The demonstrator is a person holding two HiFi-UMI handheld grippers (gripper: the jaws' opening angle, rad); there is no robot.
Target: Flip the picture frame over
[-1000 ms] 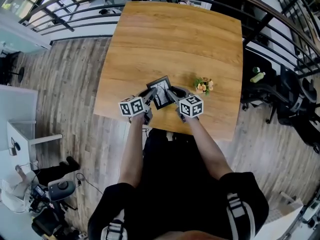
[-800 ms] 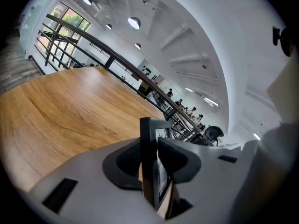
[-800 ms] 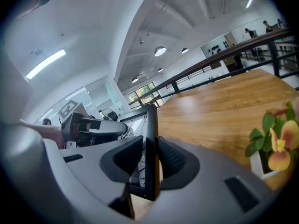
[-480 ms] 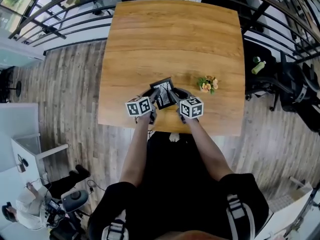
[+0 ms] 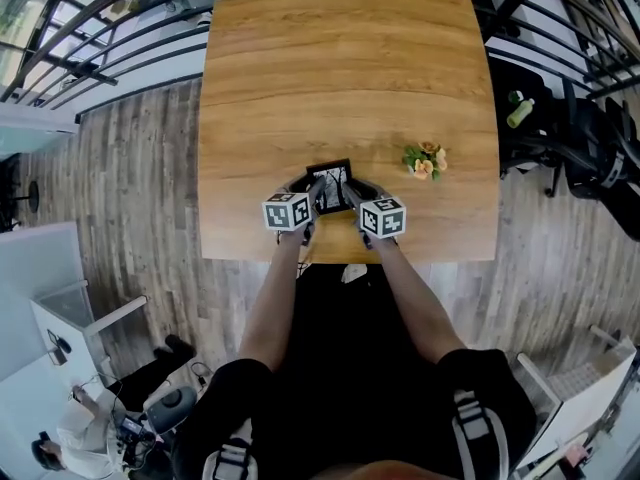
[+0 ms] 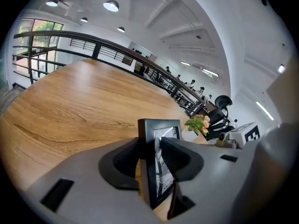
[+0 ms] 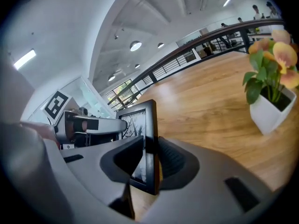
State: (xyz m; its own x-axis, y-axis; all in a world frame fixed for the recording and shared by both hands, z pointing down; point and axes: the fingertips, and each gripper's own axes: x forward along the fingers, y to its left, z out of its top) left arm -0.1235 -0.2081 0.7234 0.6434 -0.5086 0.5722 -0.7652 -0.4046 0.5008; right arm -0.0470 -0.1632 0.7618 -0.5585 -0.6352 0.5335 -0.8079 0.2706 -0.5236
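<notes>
Wood table: fills upper centre of head view; pale plank floor and dark railing round it.
Head view, picture frame: black, near table's lower edge, centre of frame, stood up on edge w/ picture side tilted up to the camera.
Head view, arms: both forearms bare, run up from lower centre, nearly parallel, converging on the frame.
Head view, left gripper: at frame's left side, marker cube facing up.
Head view, right gripper: at frame's right side, cube likewise up.
Head view, flower pot: right of frame, apart from it.
Left gripper view: jaws have just been opening; frame's edge sits between them, no firm pinch, a strip of the picture shows beside the right-hand pad. Gripper angled down at table.
Right gripper view: jaws narrow, pads clamped on frame's thin edge; frame upright. White pot w/ flowers at right; left gripper's cube at left.
Frame's bottom edge: hidden by jaws, can't tell if it touches the table.
</notes>
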